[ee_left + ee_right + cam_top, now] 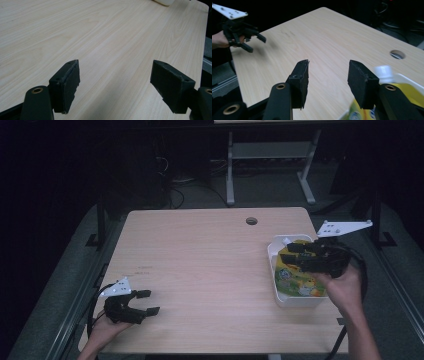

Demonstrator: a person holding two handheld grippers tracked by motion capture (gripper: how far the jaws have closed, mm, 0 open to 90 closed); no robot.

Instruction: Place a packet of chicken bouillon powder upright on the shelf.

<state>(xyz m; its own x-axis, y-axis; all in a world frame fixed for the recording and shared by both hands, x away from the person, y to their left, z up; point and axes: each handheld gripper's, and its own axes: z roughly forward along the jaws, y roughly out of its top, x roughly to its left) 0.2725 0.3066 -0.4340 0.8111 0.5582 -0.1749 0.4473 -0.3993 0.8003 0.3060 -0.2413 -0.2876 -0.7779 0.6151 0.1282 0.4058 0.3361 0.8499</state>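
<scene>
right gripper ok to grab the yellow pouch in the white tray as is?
Probably yes. The right gripper hovers just above the yellow pouch in the white tray, jaws open and empty, nothing lying between them. The left gripper is across the table.

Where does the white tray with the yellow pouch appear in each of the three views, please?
High view: the white tray sits at the table's right edge, under the right gripper.
Left gripper view: a white corner at the top edge is probably the tray.
Right gripper view: the tray's rim and the yellow pouch are at the lower right.
Shared landmark: the round hole in the table.
</scene>
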